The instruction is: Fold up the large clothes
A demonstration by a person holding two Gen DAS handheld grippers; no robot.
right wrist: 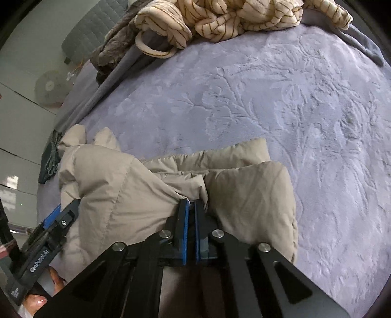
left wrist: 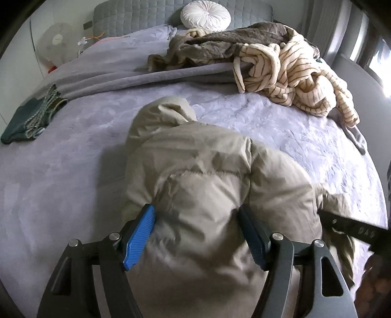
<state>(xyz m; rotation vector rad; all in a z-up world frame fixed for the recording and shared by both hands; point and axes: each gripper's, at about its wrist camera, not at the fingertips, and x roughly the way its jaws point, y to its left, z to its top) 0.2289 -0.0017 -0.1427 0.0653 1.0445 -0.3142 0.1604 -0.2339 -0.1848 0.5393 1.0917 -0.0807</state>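
Beige puffer jacket (left wrist: 200, 171) between wide-spread left tool (left wrist: 196, 212), hem pinched in right tool (right wrist: 191, 204).

- One beige puffer jacket (left wrist: 202, 186), in the lower centre of the left wrist view.
- One cream robe with brown stripes (left wrist: 293, 80), heaped in the upper right.
- One grey-brown fleece garment (left wrist: 215, 44), upper centre, just beside the robe.
- One dark green folded garment (left wrist: 27, 117), at the left edge.
- One round white cushion (left wrist: 205, 15), top centre.
- One white fan (left wrist: 56, 42), upper left.
- One bed (left wrist: 61, 159) with a lilac embossed cover.
- Two tools: the left tool (left wrist: 196, 236), lower centre, and the right tool (right wrist: 191, 220), lower centre of the right wrist view.
- Two blue pads (left wrist: 139, 237) on each tool.
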